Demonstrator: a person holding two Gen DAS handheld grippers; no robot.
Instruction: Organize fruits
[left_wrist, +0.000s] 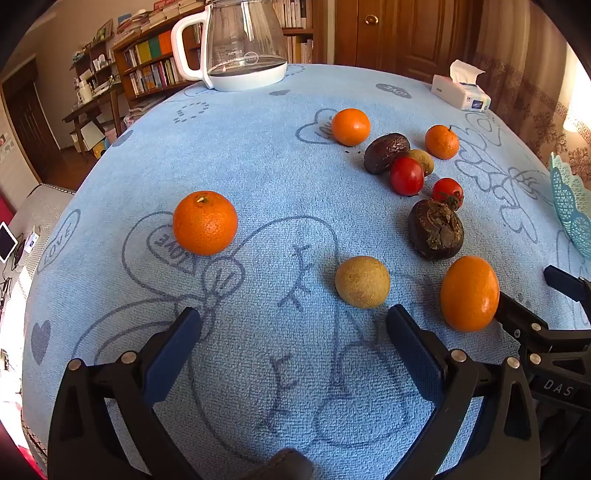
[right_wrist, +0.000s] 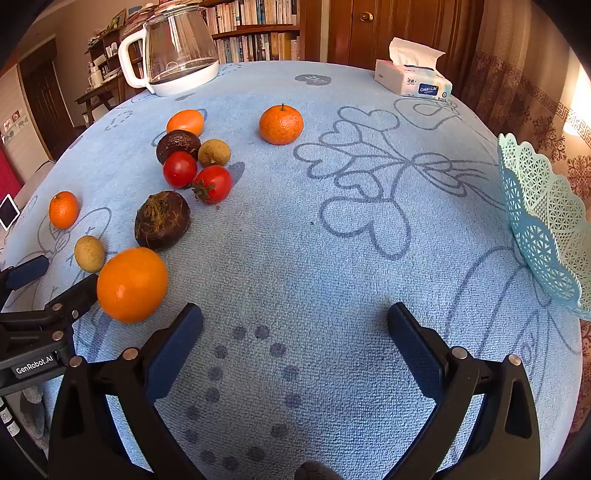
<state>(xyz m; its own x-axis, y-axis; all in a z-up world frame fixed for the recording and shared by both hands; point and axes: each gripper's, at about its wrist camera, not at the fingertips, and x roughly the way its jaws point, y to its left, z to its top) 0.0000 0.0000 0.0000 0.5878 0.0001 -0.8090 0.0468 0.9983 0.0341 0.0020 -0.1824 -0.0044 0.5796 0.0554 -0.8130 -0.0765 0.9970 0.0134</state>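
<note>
Both tongs spread wide with nothing between the jaws: left gripper (left_wrist: 294, 325) poised low over the blue towel cloth (left_wrist: 258, 155), right gripper (right_wrist: 295, 321) likewise, just to its right

Fruit scattered ahead, none in the basket as far as can be seen. Nearest the left tongs, a tan round fruit (left_wrist: 362, 281) just beyond the right finger, and a large orange (left_wrist: 469, 292) further right, lying between the two tools. Ahead and left, a mandarin (left_wrist: 205, 222). Farther out to the right, a dark wrinkled fruit (left_wrist: 436, 229), two tomatoes (left_wrist: 407, 175), another dark fruit (left_wrist: 386, 152), two more mandarins (left_wrist: 350, 126)

Probably light, round, inclined to roll. Orange skins firm and slightly waxy, best taken across the widest middle. Tomatoes smooth and soft, easily bruised, so a gentle squeeze. Wrinkled dark fruit likely soft as well

Lattice basket (right_wrist: 543, 218) well to the right of the right tongs, at the table edge

Cloth nappy, enough to slow rolling. Beyond: glass kettle (left_wrist: 240, 44), tissue pack (right_wrist: 412, 75), bookshelves (left_wrist: 151, 62), wooden door (left_wrist: 373, 29)
</note>
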